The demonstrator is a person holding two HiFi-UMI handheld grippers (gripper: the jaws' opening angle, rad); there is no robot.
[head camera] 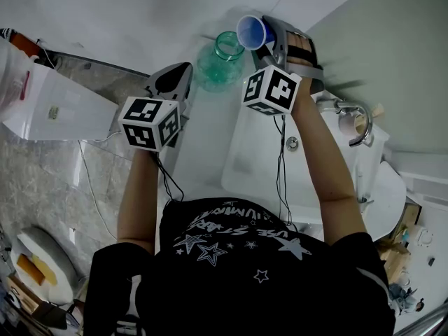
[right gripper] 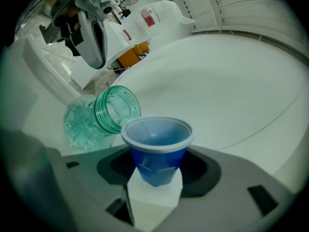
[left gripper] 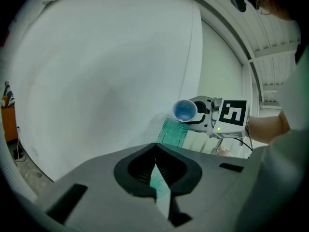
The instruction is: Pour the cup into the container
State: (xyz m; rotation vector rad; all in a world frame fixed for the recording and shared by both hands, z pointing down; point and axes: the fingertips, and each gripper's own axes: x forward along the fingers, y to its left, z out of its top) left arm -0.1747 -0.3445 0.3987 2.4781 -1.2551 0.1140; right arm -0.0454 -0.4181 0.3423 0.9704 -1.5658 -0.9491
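Note:
My right gripper (head camera: 269, 39) is shut on a blue cup (head camera: 252, 31) with a white rim, its pads pressing the cup's lower body (right gripper: 157, 151). The cup is tilted, its lip just above the mouth of a green see-through jar (head camera: 222, 58) that stands on the white counter. In the right gripper view the jar (right gripper: 99, 117) lies just left of the cup. My left gripper (head camera: 175, 79) hovers left of the jar, apart from it, jaws shut and empty (left gripper: 155, 151). From the left gripper view the cup (left gripper: 185, 111) sits over the jar (left gripper: 173, 132).
A white sink basin (head camera: 266, 152) with a metal faucet (head camera: 353, 121) lies right of the jar. A white box (head camera: 49, 107) stands at the left on the stone floor. A white wall rises behind the counter. Cables hang from both grippers.

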